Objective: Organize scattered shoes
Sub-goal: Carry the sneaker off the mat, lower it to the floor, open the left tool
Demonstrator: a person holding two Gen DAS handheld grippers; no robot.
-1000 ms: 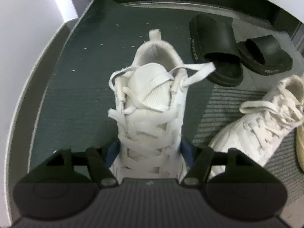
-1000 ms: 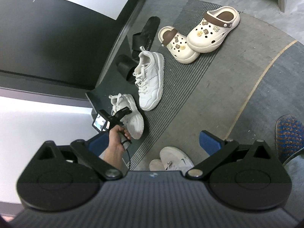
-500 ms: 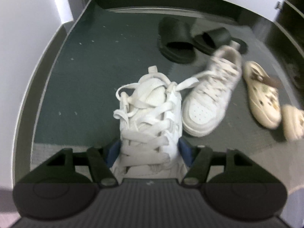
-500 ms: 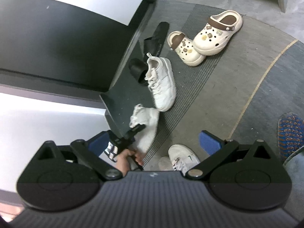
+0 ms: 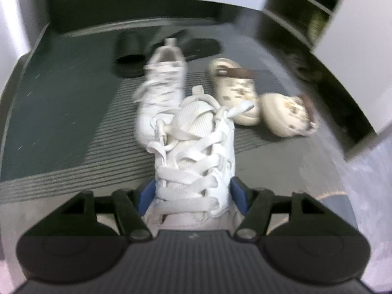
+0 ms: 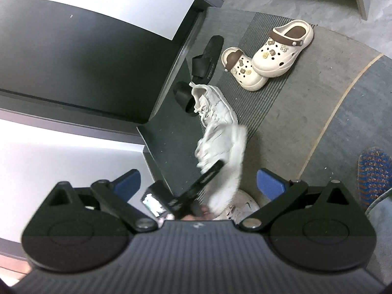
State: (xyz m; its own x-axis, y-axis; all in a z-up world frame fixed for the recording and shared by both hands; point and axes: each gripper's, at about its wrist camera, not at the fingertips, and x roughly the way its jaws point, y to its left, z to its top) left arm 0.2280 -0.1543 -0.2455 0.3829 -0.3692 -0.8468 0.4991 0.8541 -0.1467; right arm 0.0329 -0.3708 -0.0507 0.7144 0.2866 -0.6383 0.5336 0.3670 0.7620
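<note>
- Dark green matting (image 5: 61,93) and a ribbed grey doormat (image 5: 93,147) cover the floor in the left wrist view, with a dark wall panel behind and an open shelf unit (image 5: 301,7) at the upper right.
- The left hand-held gripper (image 5: 193,193) pinches a white laced sneaker (image 5: 196,152) across its forefoot, a blue pad pressed against each side, with the heel pointing away from the camera.
- Beyond it a second white sneaker (image 5: 161,90) lies on the ribbed mat, blurred, its heel also pointing away.
- Two black slides (image 5: 129,58) sit behind that sneaker near the wall.
- Two cream clogs with brown straps (image 5: 232,88) lie to the right of the sneakers, just beside each other.
- Grey flooring with a curved tan line fills the right wrist view, and the ribbed mat (image 6: 257,103) lies along a dark wall.
- The right hand-held gripper (image 6: 198,183) hangs above the floor with its blue-padded fingers spread wide and nothing between them.
- Below it the left hand-held gripper (image 6: 196,191) carries the held sneaker (image 6: 230,161), which is motion-blurred and overlaps the toe end of the second white sneaker (image 6: 213,105).
- The cream clogs (image 6: 274,54) rest on the ribbed mat, touching, and the black slides (image 6: 205,58) lie by the wall edge.
- A blue patterned item (image 6: 372,171) shows at the right edge.
</note>
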